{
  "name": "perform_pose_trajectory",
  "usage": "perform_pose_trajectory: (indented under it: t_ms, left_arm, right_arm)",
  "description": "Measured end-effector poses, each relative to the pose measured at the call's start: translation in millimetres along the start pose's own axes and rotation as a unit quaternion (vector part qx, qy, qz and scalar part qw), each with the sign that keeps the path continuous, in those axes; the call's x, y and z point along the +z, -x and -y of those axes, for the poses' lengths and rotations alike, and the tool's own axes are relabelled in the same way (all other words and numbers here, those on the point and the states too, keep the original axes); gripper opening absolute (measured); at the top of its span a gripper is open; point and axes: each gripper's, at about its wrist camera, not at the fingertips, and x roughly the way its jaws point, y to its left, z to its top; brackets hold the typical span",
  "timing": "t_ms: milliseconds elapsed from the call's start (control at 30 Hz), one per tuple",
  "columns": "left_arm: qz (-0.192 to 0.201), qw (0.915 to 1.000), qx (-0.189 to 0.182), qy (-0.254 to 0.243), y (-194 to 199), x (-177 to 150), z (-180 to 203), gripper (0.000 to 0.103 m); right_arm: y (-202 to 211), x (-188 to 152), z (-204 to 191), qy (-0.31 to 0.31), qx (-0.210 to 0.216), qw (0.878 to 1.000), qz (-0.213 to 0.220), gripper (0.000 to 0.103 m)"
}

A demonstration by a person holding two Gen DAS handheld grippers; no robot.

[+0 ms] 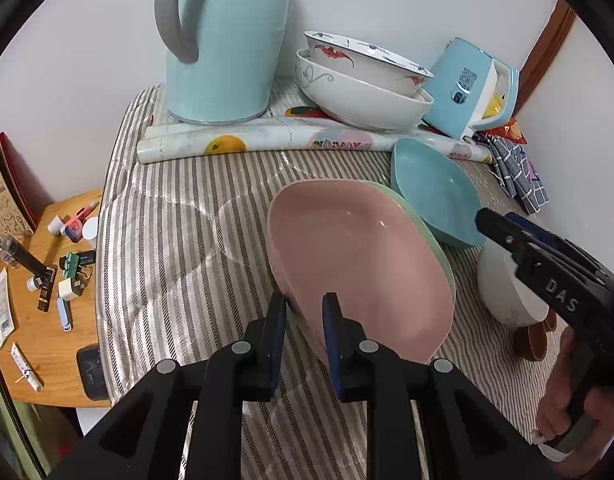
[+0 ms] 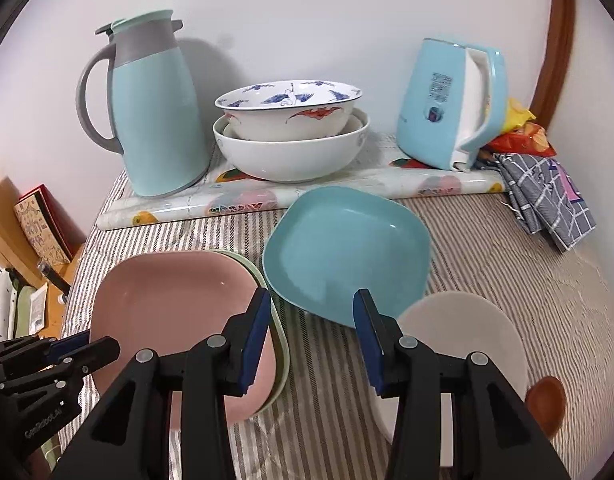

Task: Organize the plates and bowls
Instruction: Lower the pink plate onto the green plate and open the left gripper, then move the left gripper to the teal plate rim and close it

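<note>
The pink plate (image 1: 355, 264) sits on top of a green plate (image 2: 278, 344), so the two make a small stack on the worktop (image 1: 179, 208) with its striped cloth. Stacking them like this saves room.

The left hand-held gripper (image 1: 305, 312) is at the near rim of the pink plate. Its pads are only a little way apart, with the rim between them. I cannot tell for sure if they press on the rim or have let go. My guess is that the plate lies on the stack by itself.

The right hand-held gripper (image 2: 309, 312) is spread apart and holds nothing. It hangs over the gap between the stack and the blue plate (image 2: 347, 248). The blue plate lies just beside the stack, so it looks like the next one to pick up and add.

A white plate (image 2: 463, 336) lies close to the right gripper too, and a small brown dish (image 2: 547, 402) is beside it.

At the back, two bowls (image 2: 291, 132) sit one inside the other on a rolled flowery mat (image 2: 243, 200). A tall jug (image 2: 155, 112) and a kettle (image 2: 447, 104) stand on either side of them by the wall.
</note>
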Motion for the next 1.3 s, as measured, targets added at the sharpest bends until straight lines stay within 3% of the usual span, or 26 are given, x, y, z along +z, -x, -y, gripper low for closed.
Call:
perform_pose_trajectory:
  t_ms: [100, 267, 733, 867, 1067, 1200, 1300]
  left_arm:
    - [-0.003, 1.0000, -0.001, 0.009, 3.3, -1.5, -1.3, 0.025]
    - [0.007, 0.9999, 0.007, 0.011, 13.0, -4.0, -1.7, 0.046]
    - [0.029, 0.9995, -0.001, -0.011, 31.2, 2.5, 19.5, 0.046]
    - [0.038, 0.9990, -0.002, -0.021, 34.4, 11.3, 30.9, 0.046]
    - [0.054, 0.9978, 0.001, -0.039, 36.7, 28.9, 46.7, 0.046]
    - [0.058, 0.9971, 0.002, -0.049, 31.9, 40.4, 55.8, 0.046]
    - [0.055, 0.9969, 0.014, -0.055, 24.7, 49.6, 62.4, 0.046]
  right_arm:
    - [8.4, -3.0, 2.8, -0.001, -0.006, 1.000, 0.003, 0.043]
    - [19.5, -6.8, 4.5, -0.002, -0.010, 1.000, 0.007, 0.043]
    - [43.1, -14.2, 19.7, -0.022, -0.017, 1.000, 0.009, 0.044]
    - [48.7, -13.0, 30.5, -0.040, -0.025, 0.999, 0.012, 0.056]
    - [52.9, -6.6, 43.7, -0.049, -0.037, 0.998, 0.015, 0.057]
    - [54.5, -0.6, 50.0, -0.050, -0.043, 0.998, 0.019, 0.066]
    - [53.5, 4.0, 54.1, -0.050, -0.046, 0.997, 0.020, 0.067]
